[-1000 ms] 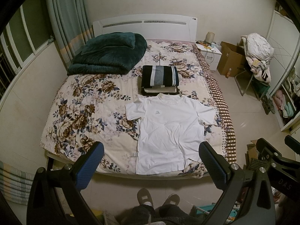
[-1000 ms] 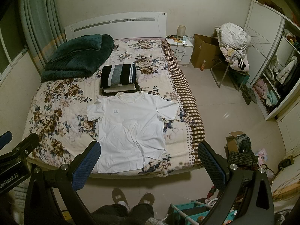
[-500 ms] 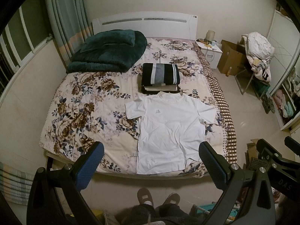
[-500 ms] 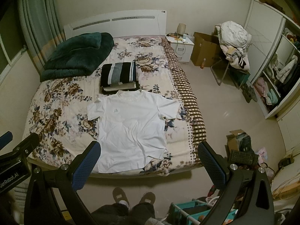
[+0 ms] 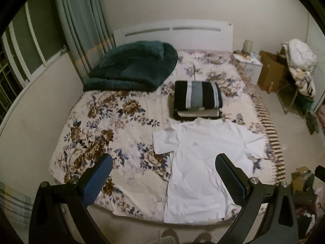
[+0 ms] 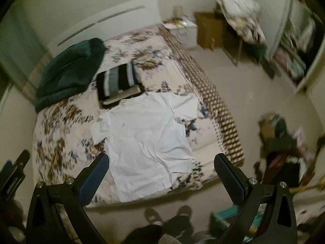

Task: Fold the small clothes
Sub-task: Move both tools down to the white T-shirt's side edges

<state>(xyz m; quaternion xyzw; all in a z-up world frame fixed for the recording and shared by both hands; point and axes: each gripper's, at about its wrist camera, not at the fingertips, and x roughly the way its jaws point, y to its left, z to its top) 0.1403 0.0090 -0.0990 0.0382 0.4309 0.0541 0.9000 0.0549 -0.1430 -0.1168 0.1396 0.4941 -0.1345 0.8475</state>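
A white T-shirt lies spread flat, front up, near the foot edge of the floral bed; it also shows in the right wrist view. My left gripper is open and empty, held above the foot of the bed, its right finger over the shirt's lower right. My right gripper is open and empty, also above the foot of the bed, over the shirt's hem. The right view is blurred and tilted.
A stack of folded clothes with a striped top sits just behind the shirt's collar. A dark green blanket lies by the headboard. A nightstand, cardboard box and clothes-laden chair stand to the right. My feet are at the bed's foot.
Both grippers have moved closer to the bed. The left view shifted left; the right view has tilted and swung, now blurred. The shirt has not moved.
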